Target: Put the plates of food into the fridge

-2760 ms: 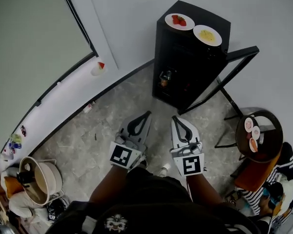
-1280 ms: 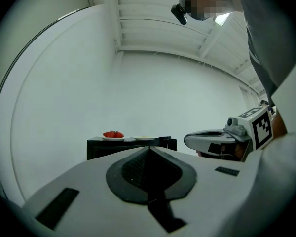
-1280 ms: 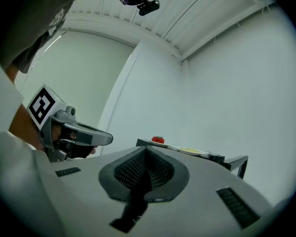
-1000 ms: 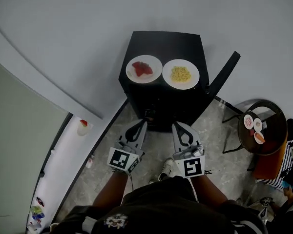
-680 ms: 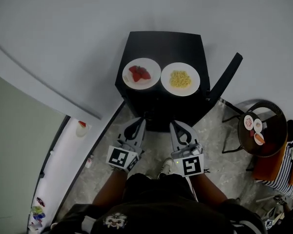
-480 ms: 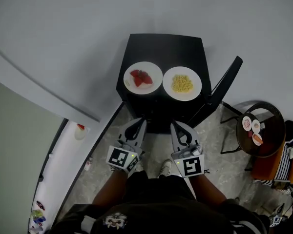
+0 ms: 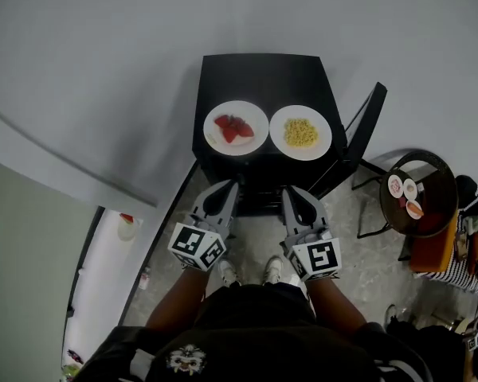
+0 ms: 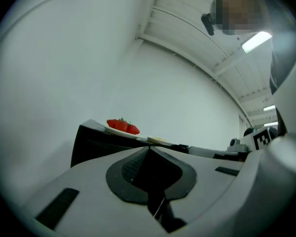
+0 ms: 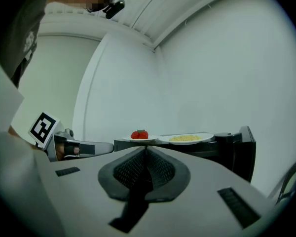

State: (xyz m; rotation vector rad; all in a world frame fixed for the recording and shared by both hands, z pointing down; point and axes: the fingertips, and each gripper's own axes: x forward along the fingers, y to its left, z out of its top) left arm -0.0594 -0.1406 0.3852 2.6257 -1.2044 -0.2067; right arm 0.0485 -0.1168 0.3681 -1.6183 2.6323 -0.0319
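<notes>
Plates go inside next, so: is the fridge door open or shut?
Open: in the head view the door stands swung out from the fridge at its right front corner.

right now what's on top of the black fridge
A round white plate of red strawberries beside another white plate of yellow noodles. The fridge top beneath them is covered.

Head view: overhead, looking steeply down on fridge (image 7: pixel 263 78). Gripper views: low, level, facing fridge. All three share strawberry plate (image 7: pixel 251 143) and noodle plate (image 7: pixel 280 143) on fridge top.
</notes>
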